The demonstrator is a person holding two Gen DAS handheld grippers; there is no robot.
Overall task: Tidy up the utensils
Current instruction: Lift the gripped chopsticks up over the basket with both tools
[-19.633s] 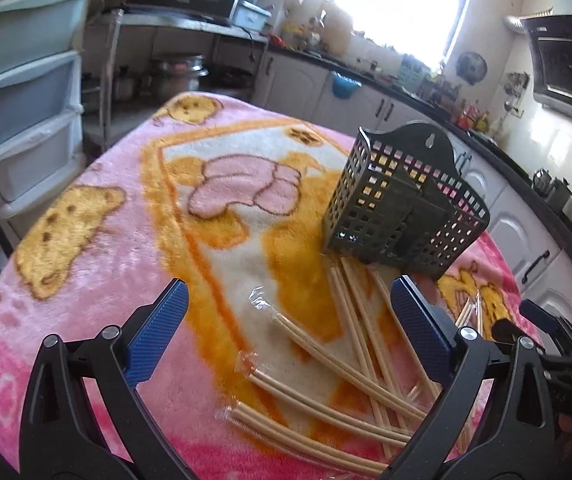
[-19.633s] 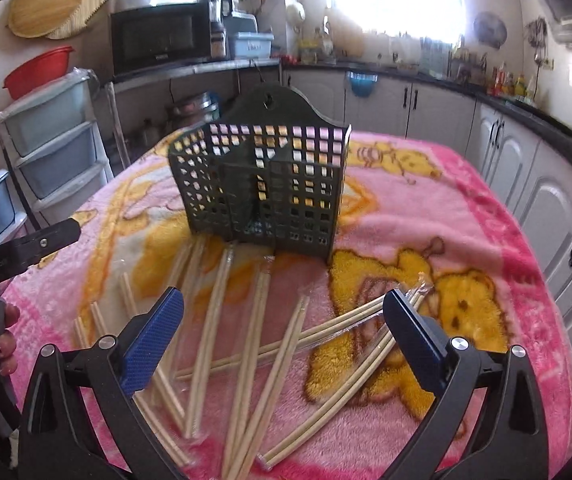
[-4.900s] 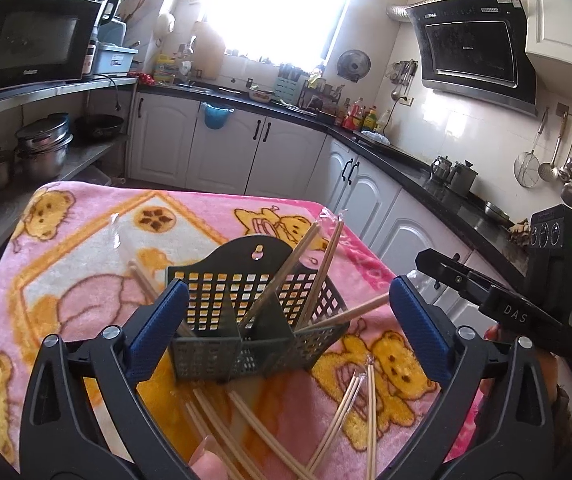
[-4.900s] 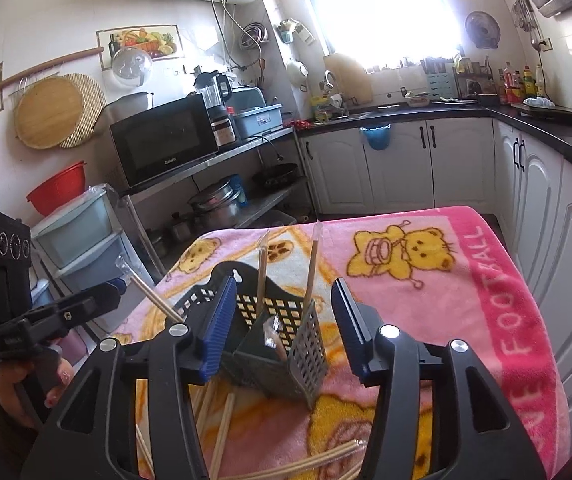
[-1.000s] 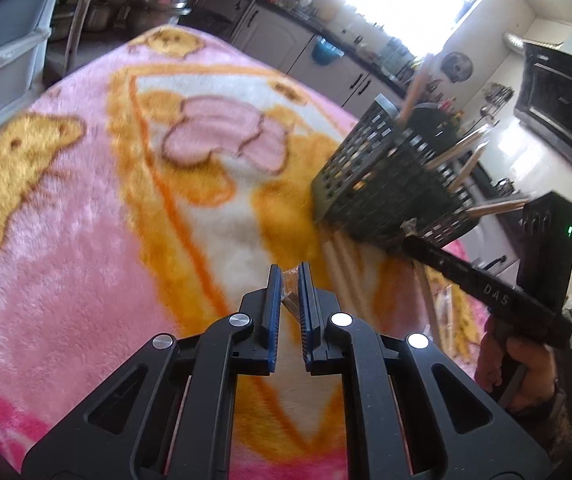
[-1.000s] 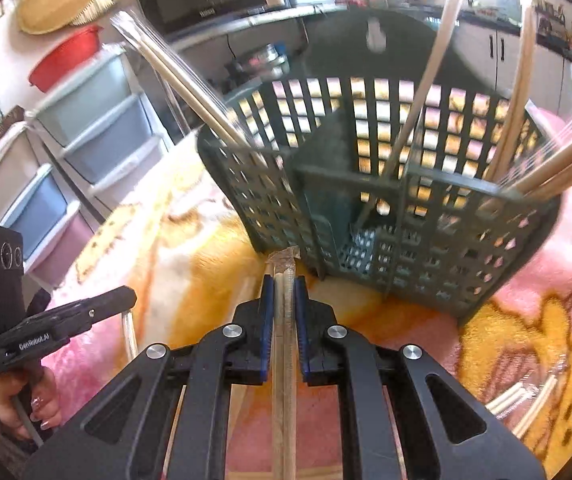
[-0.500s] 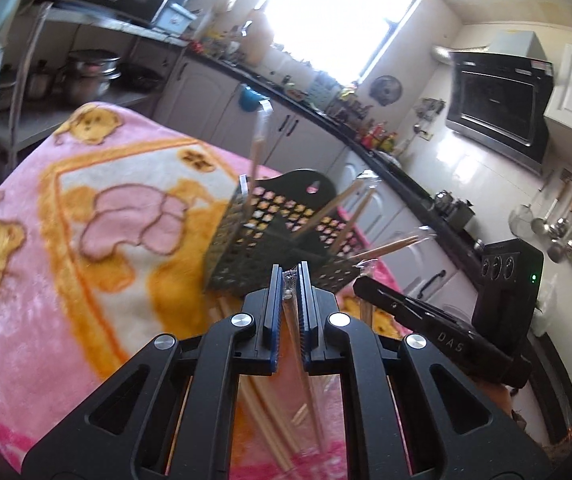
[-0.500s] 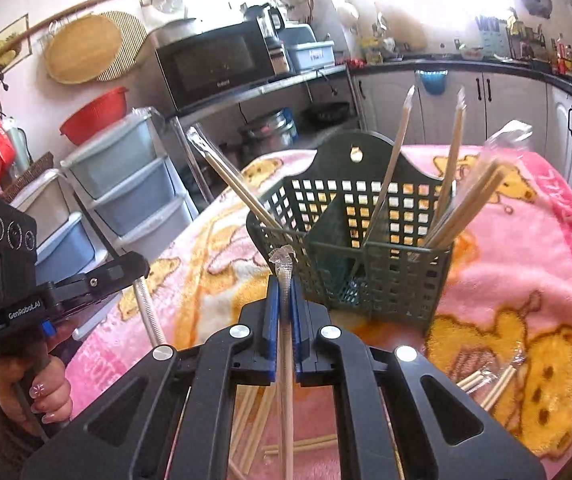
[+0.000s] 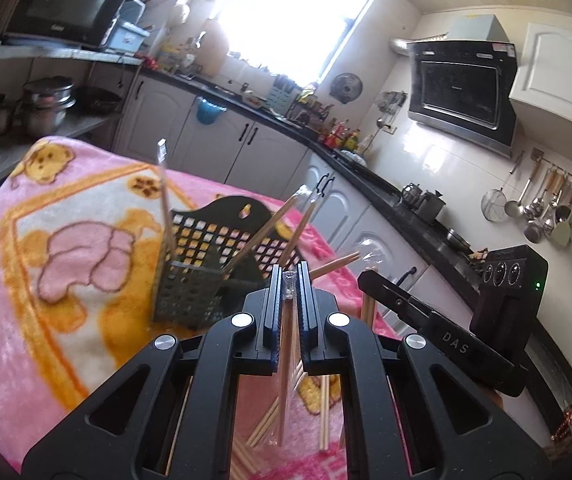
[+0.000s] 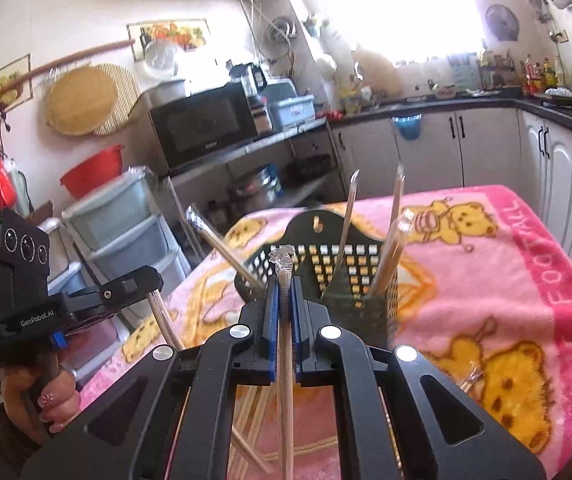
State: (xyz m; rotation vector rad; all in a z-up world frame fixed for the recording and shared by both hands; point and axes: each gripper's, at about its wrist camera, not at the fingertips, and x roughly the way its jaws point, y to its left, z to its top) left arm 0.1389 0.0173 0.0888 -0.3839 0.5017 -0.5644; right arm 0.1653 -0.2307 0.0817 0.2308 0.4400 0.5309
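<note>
A dark green perforated utensil basket [image 9: 205,264] [image 10: 350,280] stands on the pink blanket with several wrapped chopstick pairs leaning in it. My left gripper [image 9: 289,280] is shut on a wrapped chopstick pair [image 9: 286,380] that hangs down between its blue pads, just right of and nearer than the basket. My right gripper [image 10: 282,284] is shut on another wrapped chopstick pair [image 10: 285,392], its crimped wrapper end poking up in front of the basket. More chopsticks [image 9: 324,408] [image 10: 253,412] lie on the blanket below both grippers.
The pink cartoon blanket [image 9: 85,248] [image 10: 506,280] covers the table. The other gripper's black handle shows at right in the left wrist view [image 9: 446,340] and at left, held by a hand [image 10: 45,400], in the right wrist view. Plastic drawers [image 10: 125,232] stand beyond the table's left edge.
Both grippers have risen from the blanket, each lifting a wrapped chopstick pair, and now look over the basket from higher up. The basket and its chopsticks have not moved.
</note>
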